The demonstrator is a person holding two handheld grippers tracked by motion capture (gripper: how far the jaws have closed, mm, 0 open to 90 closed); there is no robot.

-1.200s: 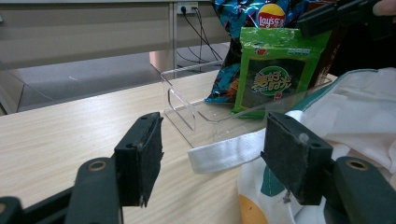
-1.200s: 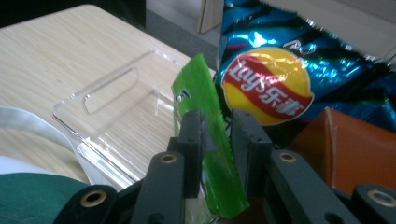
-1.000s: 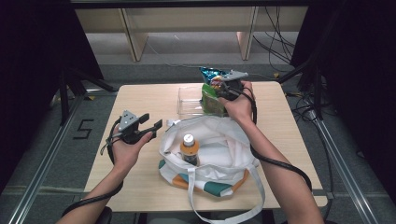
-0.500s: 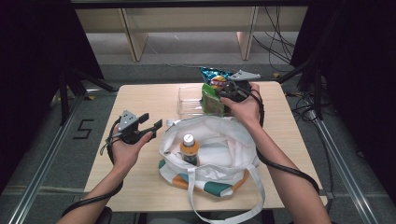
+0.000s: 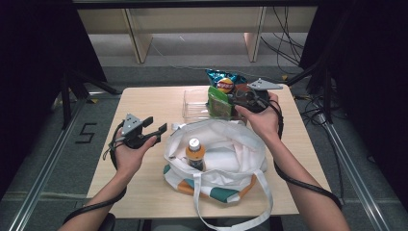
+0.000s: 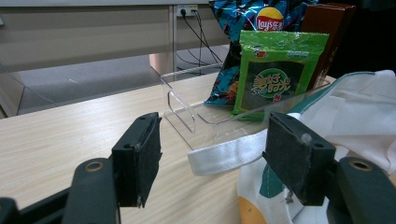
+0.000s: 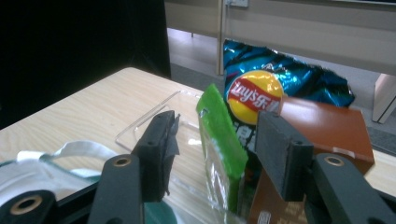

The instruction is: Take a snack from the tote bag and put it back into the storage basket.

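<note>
Your right gripper (image 5: 239,97) sits at the far end of the table (image 5: 144,103), about one o'clock from the white tote bag (image 5: 231,144), and its jaws have just been opening. In the right gripper view the green snack packet (image 7: 223,149) stands on edge between the two pads, nearer the right-hand one, and neither pad presses on it, so you have let go. The packet rests upright in the clear plastic tray (image 5: 195,103), at the tray's three o'clock end. Just behind it, at twelve o'clock, leans the blue crisp bag (image 5: 224,83), and a brown box (image 7: 322,126) stands beside them at about two o'clock.

Your left gripper (image 5: 153,129) hovers over the table at nine o'clock from the tote bag, jaws spread wide and nothing between them. In the left gripper view the bag's white strap (image 6: 224,156) lies on the tabletop ahead of the pads, clear of both.

The tote bag stands open in the middle of the table, towards your side, with an orange-capped bottle (image 5: 195,153) upright inside it. Its long handle (image 5: 231,211) hangs over the near table edge at six o'clock.
</note>
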